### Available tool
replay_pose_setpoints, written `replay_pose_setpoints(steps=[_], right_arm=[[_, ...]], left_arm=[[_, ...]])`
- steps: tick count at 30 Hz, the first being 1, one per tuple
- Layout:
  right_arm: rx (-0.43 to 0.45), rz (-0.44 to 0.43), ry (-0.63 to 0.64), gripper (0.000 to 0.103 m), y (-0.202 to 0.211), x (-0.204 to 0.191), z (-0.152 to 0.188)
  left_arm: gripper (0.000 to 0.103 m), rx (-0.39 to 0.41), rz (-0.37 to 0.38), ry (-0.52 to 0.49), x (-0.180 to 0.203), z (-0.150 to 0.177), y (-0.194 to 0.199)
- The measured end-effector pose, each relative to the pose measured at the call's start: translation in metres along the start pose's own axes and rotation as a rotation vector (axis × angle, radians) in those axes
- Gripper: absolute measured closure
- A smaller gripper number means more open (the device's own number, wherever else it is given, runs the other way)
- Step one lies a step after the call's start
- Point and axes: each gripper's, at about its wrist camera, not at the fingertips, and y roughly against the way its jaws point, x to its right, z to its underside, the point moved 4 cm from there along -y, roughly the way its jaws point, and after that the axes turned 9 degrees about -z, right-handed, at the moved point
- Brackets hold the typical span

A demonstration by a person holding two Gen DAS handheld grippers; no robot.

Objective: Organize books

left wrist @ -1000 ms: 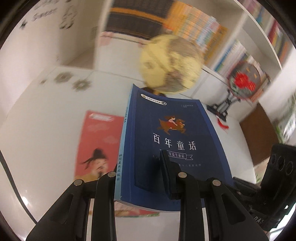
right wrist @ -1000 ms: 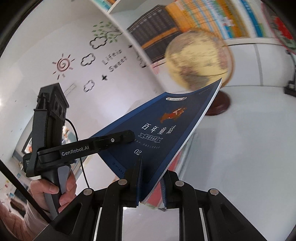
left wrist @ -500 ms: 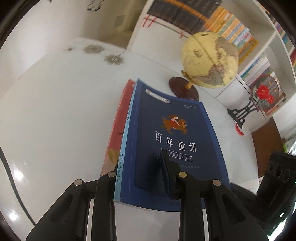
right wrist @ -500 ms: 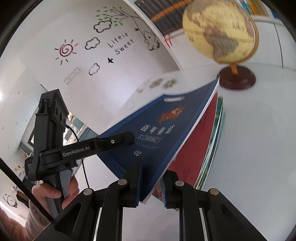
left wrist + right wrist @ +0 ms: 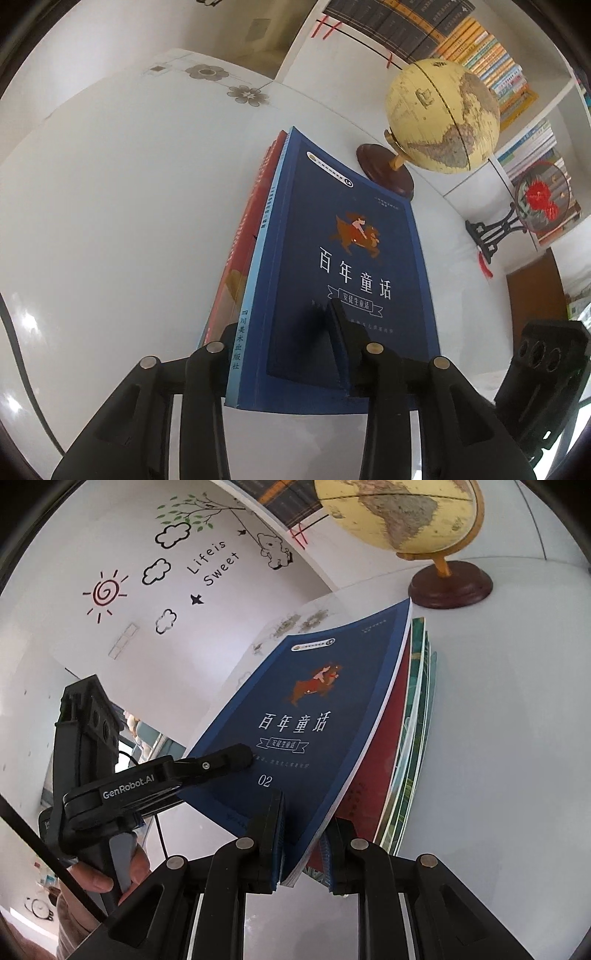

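Two grippers sit on one blue book, both with jaws that have just been opening a little. Left wrist view: left gripper point(image 5: 284, 350) straddles the spine corner of the blue book point(image 5: 343, 266), left finger outside the spine, right finger lying over the cover near its bottom edge; whether the pads press on the book or have let go, cannot tell. Book lies cover up on a red book point(image 5: 243, 236), whose edge peeks out at 9 o'clock of it. Both are on the white table point(image 5: 110, 221). Globe point(image 5: 443, 114) on a round wooden base stands at 1 o'clock of the book, just beyond its far corner. Round fan ornament point(image 5: 539, 203) on a black stand sits at 3 o'clock, bookshelves point(image 5: 480, 44) behind. Part of the right gripper's body shows at 4 o'clock. Right wrist view: right gripper point(image 5: 303, 834) has the book's point(image 5: 306, 716) open-page corner between its fingers, left pad against the cover, right pad standing slightly off the page block, so slightly spread, grip loosening. Book rests tilted on a stack: red book point(image 5: 380, 760), then green-edged books point(image 5: 417, 709) below. Left gripper point(image 5: 221, 760) comes in from 9 o'clock, one fingertip on the cover, a hand point(image 5: 107, 875) wrapped on its handle at 7 o'clock. Globe point(image 5: 402, 513) at 1 o'clock, wall decals at 11 o'clock.
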Motion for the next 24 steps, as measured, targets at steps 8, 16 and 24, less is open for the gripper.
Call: replay_pose_setpoints(steps=[8,16,24], right_arm=[[-0.019,0.048,-0.08,0.037,0.005,-0.005,-0.006],[-0.07,0.17,-0.133,0.03,0.059,-0.025,0.008],[0.039,0.417,0.066,0.017,0.181,-0.106,-0.003]], left_arm=[[0.019,-0.049,-0.169,0.042,-0.014,-0.005,0.024],[0.013,-0.048,-0.248,-0.037,-0.006,-0.016,0.09],[0.001,0.13,-0.233,-0.258,0.099,-0.006,0.186]])
